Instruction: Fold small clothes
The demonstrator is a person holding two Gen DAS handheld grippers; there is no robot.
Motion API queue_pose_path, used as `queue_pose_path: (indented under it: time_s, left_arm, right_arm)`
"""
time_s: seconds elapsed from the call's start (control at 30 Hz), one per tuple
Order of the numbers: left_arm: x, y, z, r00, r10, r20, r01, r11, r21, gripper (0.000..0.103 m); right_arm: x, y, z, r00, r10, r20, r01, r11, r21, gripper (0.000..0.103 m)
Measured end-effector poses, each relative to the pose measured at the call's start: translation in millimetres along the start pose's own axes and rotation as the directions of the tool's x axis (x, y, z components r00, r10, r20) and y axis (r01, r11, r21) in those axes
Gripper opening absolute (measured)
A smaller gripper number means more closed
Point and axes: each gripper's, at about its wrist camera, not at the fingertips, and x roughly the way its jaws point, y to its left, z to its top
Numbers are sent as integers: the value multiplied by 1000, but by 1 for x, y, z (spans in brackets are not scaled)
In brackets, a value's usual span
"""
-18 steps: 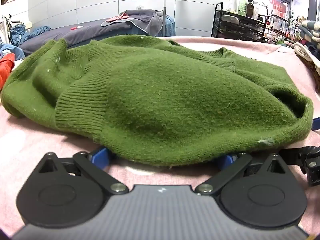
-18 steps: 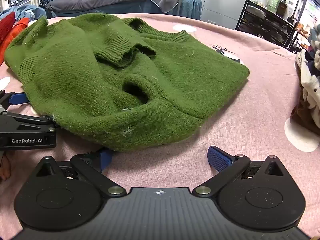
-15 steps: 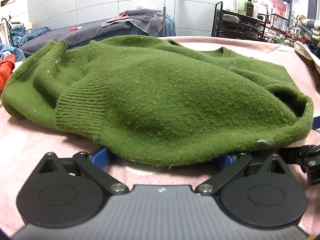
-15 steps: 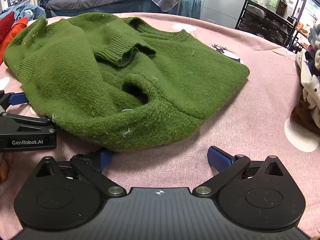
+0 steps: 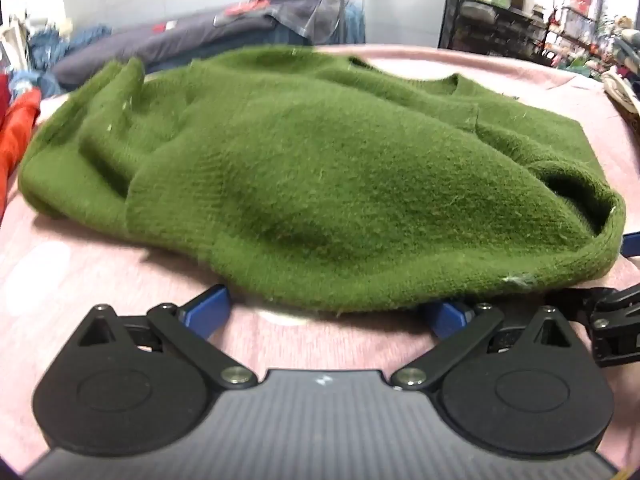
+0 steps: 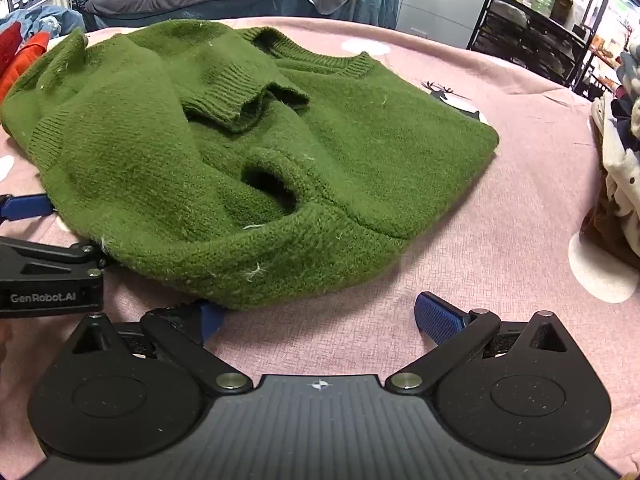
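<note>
Left wrist view is pretty smeared, so the knit detail on the green sweater (image 5: 320,184) is mushy, and its near hem droops over the left gripper (image 5: 326,314), hiding the tips of both blue pads (image 5: 204,312). Fingers are spread wide, nothing pinched. The sweater sits bunched in a heap on the pink bedspread (image 6: 520,208), toward its near edge. The right wrist view is sharper: a folded-back cuff (image 6: 236,100), and the right gripper (image 6: 320,318) also wide open, left pad tucked under the hem, right pad bare. Black shelf rack (image 6: 532,36) far right, red clothes (image 6: 24,56) cut off left.
</note>
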Motion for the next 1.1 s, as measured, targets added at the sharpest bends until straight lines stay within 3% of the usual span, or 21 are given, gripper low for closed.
queue_pose_path:
  time_s: [0.17, 0.37, 0.83, 1.1]
  left_arm:
    - [-1, -1, 13, 989, 12, -151, -12, 1000, -2, 103]
    - [3, 1, 27, 949, 7, -316, -14, 1000, -21, 103]
    - [18, 3, 37, 929, -9, -370, 5, 1000, -13, 103]
    - [17, 1, 35, 936, -4, -353, 1, 1000, -8, 103]
  right_arm:
    - [2, 0, 5, 999, -5, -50, 6, 1000, 8, 103]
    - [8, 1, 18, 988, -13, -154, 14, 1000, 8, 103]
    - [18, -1, 25, 970, -17, -243, 21, 1000, 15, 103]
    - [13, 6, 17, 985, -44, -165, 51, 998, 42, 103]
